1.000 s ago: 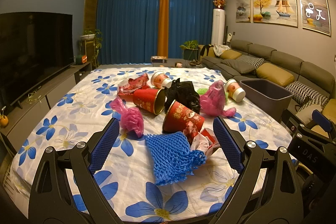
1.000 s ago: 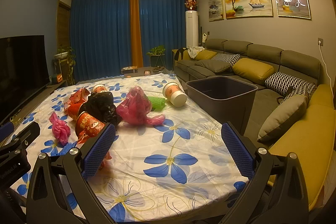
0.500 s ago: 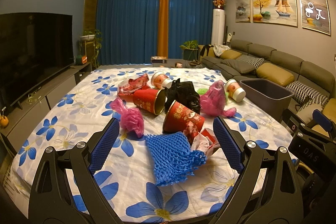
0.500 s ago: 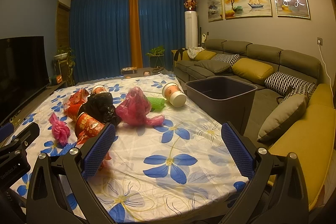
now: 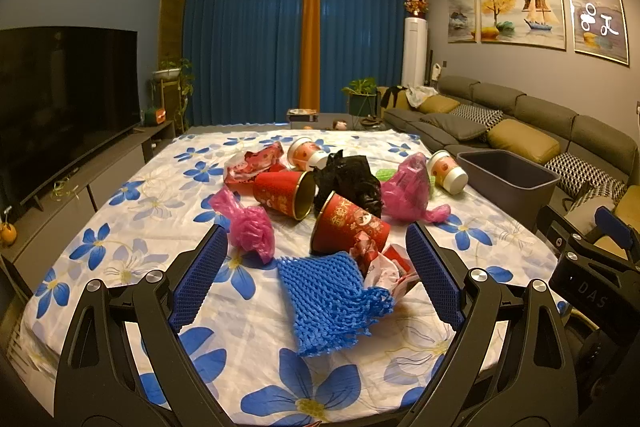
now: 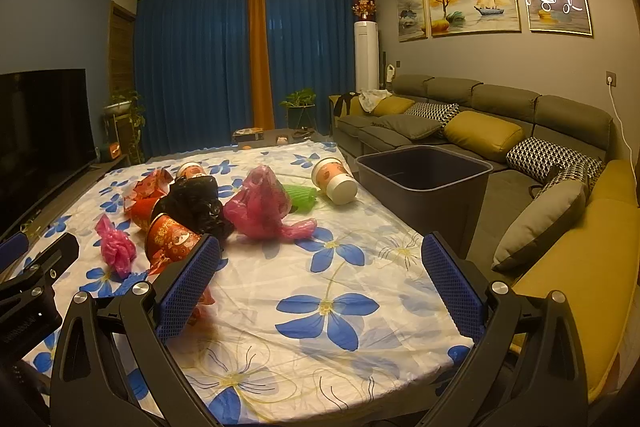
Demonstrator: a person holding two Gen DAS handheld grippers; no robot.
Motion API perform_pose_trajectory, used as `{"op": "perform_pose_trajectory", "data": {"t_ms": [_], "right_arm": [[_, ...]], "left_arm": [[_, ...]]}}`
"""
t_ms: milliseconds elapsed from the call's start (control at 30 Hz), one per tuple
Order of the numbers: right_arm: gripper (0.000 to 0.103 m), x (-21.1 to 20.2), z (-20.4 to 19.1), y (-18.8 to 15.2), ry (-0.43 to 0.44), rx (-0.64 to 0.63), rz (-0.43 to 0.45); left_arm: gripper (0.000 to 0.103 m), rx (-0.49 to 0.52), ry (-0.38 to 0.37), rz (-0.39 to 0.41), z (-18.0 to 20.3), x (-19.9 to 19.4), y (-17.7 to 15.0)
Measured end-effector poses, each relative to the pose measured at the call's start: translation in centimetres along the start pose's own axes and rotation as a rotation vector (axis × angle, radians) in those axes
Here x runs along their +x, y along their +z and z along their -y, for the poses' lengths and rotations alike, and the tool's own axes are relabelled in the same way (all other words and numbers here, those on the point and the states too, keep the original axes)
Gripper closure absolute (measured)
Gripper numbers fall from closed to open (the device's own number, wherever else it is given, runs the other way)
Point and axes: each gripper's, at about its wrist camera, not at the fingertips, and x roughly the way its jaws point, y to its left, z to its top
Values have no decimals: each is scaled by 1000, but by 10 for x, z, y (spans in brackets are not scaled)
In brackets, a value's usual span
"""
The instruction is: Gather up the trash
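Trash lies in the middle of a table with a flowered cloth (image 5: 120, 227). A blue foam net (image 5: 328, 295) lies nearest, between the fingers of my open, empty left gripper (image 5: 316, 279). Behind it are a red paper cup (image 5: 348, 227), a second red cup (image 5: 284, 195), a small pink bag (image 5: 252, 231), a black bag (image 5: 348, 179), a large pink bag (image 5: 408, 191) and a white cup (image 5: 448, 173). My right gripper (image 6: 320, 287) is open and empty above bare cloth at the table's near right. The dark grey bin (image 6: 424, 179) stands beside the table's right edge.
A grey sofa with yellow and patterned cushions (image 6: 480, 135) runs along the right wall. A television (image 5: 60, 99) on a low cabinet stands at the left. Blue curtains (image 5: 248, 47) close the back. A green crumpled piece (image 6: 302, 197) lies by the large pink bag.
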Motion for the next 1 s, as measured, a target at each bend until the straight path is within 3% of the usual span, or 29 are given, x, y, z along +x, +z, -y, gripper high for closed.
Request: {"op": "perform_pose_trajectory", "data": {"t_ms": [700,1000], "right_arm": [[5,2,-3,0,13,7,7],[5,5,-3,-1,29,14,1]], "left_arm": [[14,-12,-14,10,-11,1,-1],[14,-4,-25,66,-25,-7,-9]]}}
